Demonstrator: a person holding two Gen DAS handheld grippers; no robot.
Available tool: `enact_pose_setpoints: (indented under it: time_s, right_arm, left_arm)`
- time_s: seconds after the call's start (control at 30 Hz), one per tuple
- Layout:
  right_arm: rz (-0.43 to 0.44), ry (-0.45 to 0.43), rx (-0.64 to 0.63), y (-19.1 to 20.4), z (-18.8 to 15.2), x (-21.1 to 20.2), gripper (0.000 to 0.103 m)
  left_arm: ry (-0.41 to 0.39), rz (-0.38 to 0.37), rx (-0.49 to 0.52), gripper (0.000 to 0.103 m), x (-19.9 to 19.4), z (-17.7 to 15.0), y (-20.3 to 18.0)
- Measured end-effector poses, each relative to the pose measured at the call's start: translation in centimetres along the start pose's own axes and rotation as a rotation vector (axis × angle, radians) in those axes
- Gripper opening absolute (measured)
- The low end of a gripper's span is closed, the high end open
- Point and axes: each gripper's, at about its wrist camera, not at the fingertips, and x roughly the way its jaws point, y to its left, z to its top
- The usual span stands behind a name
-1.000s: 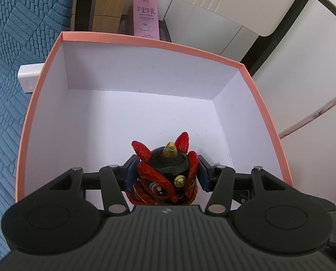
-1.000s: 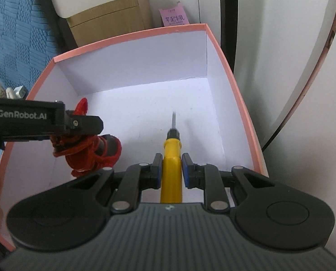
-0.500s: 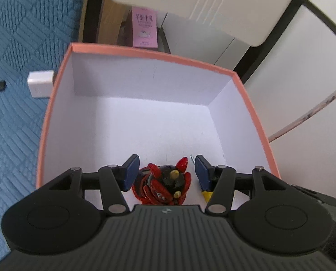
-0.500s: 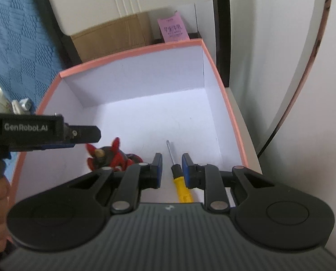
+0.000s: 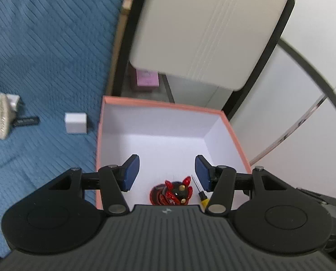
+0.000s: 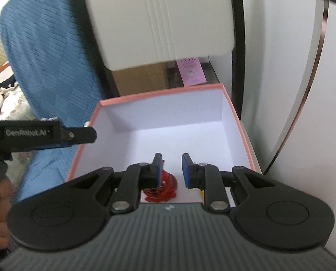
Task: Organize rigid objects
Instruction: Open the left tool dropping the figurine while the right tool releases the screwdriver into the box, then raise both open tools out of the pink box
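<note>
A red and black horned toy figure (image 5: 172, 193) lies on the floor of the pink-rimmed white box (image 5: 161, 103), with a yellow-handled screwdriver (image 5: 200, 194) just to its right. My left gripper (image 5: 166, 171) is open and empty, raised above the toy. In the right wrist view my right gripper (image 6: 172, 169) is open and empty above the box (image 6: 158, 93); the toy (image 6: 165, 188) shows below its fingers and a sliver of the screwdriver (image 6: 202, 193) shows behind the right finger. The left gripper (image 6: 86, 135) reaches in from the left.
A small white block (image 5: 75, 123), a black stick (image 5: 25, 120) and a brush-like object (image 5: 3, 117) lie on the blue quilt (image 5: 43, 56) left of the box. A pink carton (image 5: 147, 79) stands behind it under a white chair seat (image 5: 208, 29).
Both grippers let go, opened and rose away from the box. The toy and the screwdriver now lie on the box floor.
</note>
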Motion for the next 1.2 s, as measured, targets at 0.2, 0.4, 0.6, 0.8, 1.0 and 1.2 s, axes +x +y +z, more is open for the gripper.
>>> enact_pose_setpoints:
  time_s: [0.2,0.4,0.6,0.8,1.0,1.2]
  right_arm:
    - [0.0,-0.035,-0.01,2.5,-0.2,-2.9,0.023]
    - [-0.001,-0.07,-0.039,5.7,-0.4,-5.5,0.023]
    - [0.015,-0.091,-0.068,9.2,-1.1,-7.7,0.023]
    - [0.025,-0.107,-0.101,12.8,-2.5,-9.4,0.023]
    - [0.034,-0.101,-0.119,15.3,-4.3,-9.8,0.023]
    - [0.034,-0.099,-0.139,17.3,-5.8,-9.5,0.023]
  left_arm:
    - [-0.07,-0.005,0.006,0.061,-5.4,0.6,1.1]
    - [-0.13,-0.013,0.006,0.061,-10.3,0.2,2.9]
    - [-0.159,-0.009,-0.021,0.061,-14.4,-1.2,6.0]
    - [-0.188,-0.004,-0.028,0.061,-17.4,-2.9,8.8]
    - [-0.196,0.016,-0.028,0.061,-18.8,-5.0,11.4]
    - [-0.202,0.019,-0.038,0.061,-19.5,-6.5,13.5]
